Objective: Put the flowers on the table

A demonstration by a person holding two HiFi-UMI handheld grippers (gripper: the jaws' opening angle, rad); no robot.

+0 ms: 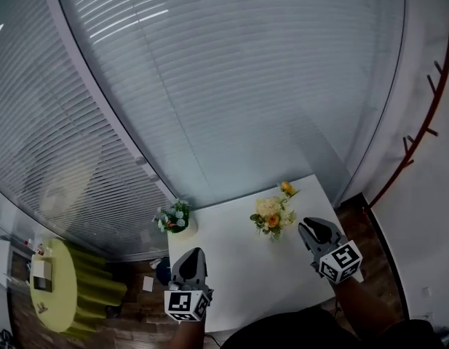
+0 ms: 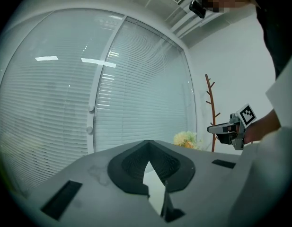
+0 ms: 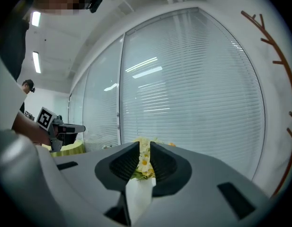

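A yellow and orange bouquet (image 1: 273,215) stands on the white table (image 1: 239,267) near its far right side. A second bouquet (image 1: 176,217), white and blue, stands at the far left corner. My right gripper (image 1: 306,227) hovers just right of the yellow bouquet, apart from it. In the right gripper view its jaws (image 3: 145,145) stand a narrow gap apart, and the yellow flowers (image 3: 144,162) show through that gap, farther off. My left gripper (image 1: 193,253) is over the table's near left part, its tips (image 2: 146,143) meeting on nothing.
A glass wall with blinds (image 1: 231,86) runs behind the table. A brown coat rack (image 1: 420,129) stands at the right. A green round table (image 1: 60,286) sits lower left on the wooden floor. A person's dark clothing fills the bottom edge of the head view.
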